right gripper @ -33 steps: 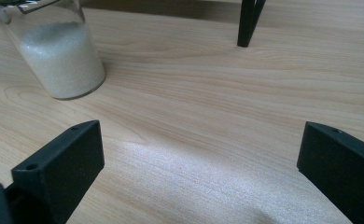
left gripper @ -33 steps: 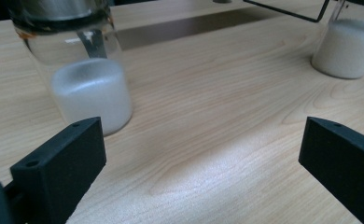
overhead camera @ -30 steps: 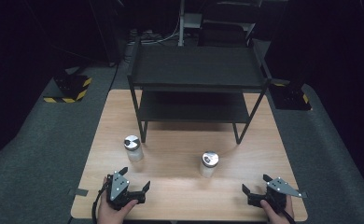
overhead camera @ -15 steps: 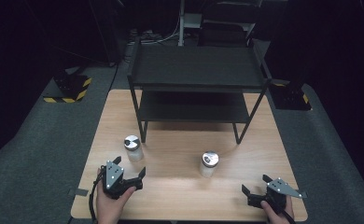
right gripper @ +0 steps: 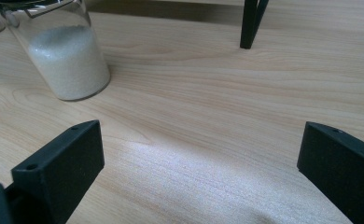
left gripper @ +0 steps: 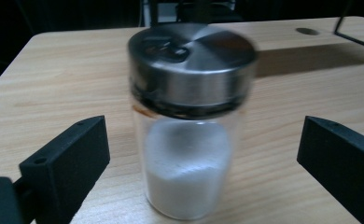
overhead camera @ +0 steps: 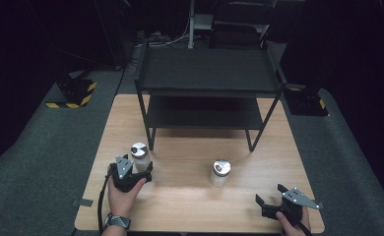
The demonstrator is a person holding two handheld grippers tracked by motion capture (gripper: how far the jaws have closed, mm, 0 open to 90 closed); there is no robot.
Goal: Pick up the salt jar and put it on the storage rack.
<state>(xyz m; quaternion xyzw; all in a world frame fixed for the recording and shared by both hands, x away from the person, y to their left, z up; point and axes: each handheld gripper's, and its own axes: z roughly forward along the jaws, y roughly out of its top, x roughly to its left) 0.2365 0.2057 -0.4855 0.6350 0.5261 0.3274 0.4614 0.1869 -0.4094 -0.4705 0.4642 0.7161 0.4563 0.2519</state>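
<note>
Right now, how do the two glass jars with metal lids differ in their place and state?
The left jar stands near the front left leg of the black shelf, between the open jaws of the left gripper, which have just been closing but do not yet press it. The right jar stands alone nearer the table's middle, apart from the right gripper. Both stand upright, with round silver lids and white grains inside.

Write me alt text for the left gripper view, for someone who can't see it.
A glass shaker jar with a steel lid, part full of white grains, stands upright on a wooden table between the open black jaws of the left claw, which have just been closing slightly without touching it.
</note>
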